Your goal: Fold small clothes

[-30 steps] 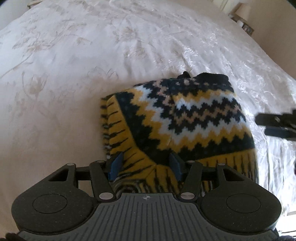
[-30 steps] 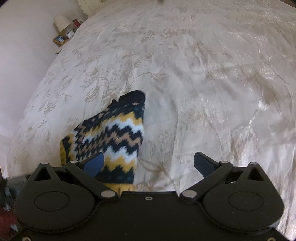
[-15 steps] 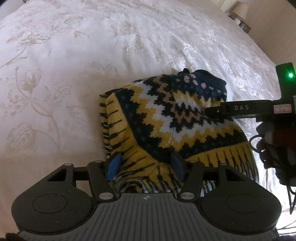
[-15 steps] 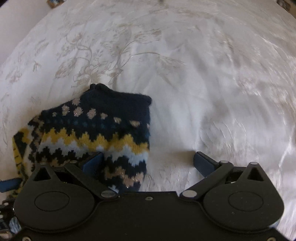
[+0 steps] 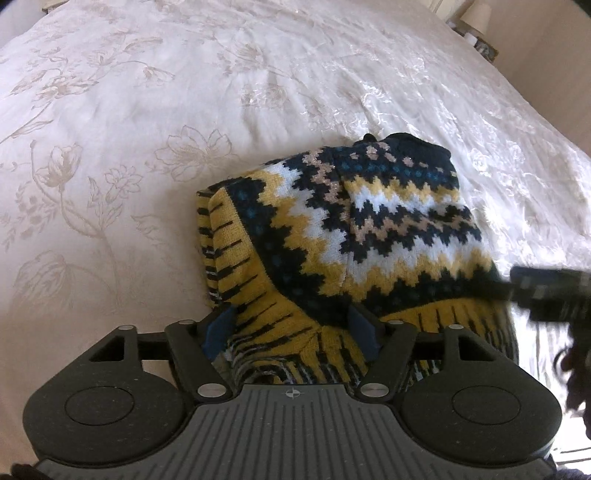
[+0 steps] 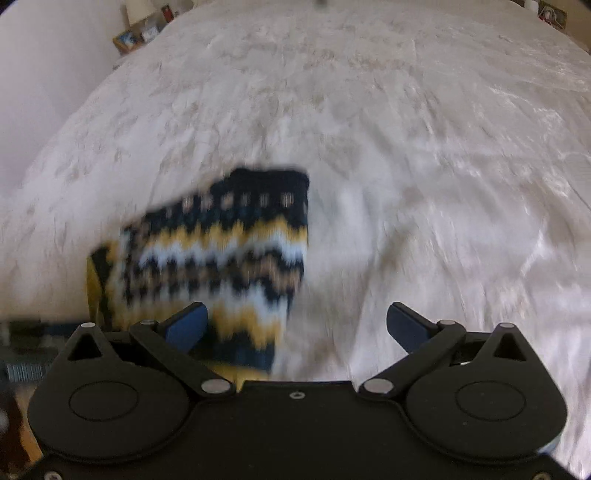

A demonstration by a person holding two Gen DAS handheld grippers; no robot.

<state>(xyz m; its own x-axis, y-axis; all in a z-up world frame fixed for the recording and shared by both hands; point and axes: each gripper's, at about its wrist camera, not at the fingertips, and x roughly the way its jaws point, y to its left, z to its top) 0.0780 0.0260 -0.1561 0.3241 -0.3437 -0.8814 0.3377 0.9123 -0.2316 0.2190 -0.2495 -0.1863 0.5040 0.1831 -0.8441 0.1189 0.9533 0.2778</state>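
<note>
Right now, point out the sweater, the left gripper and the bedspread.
sweater [image 5: 369,229], left wrist view, zigzag-patterned top.
left gripper [image 5: 291,326], left wrist view, midway between fingertips, on sweater hem.
bedspread [image 5: 147,110], left wrist view, bare floral area.

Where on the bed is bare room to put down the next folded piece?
Bare bedspread lies left of and beyond the knitted sweater, and right of it. It is crowded at the sweater's near hem, where the left tongs grip and the right tongs hover.

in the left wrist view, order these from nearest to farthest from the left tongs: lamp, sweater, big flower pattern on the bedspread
1. sweater: between the left tongs, gripped.
2. flower pattern: mid-bedspread, left of the sweater's far end.
3. lamp: top right corner, beyond the bed.
</note>
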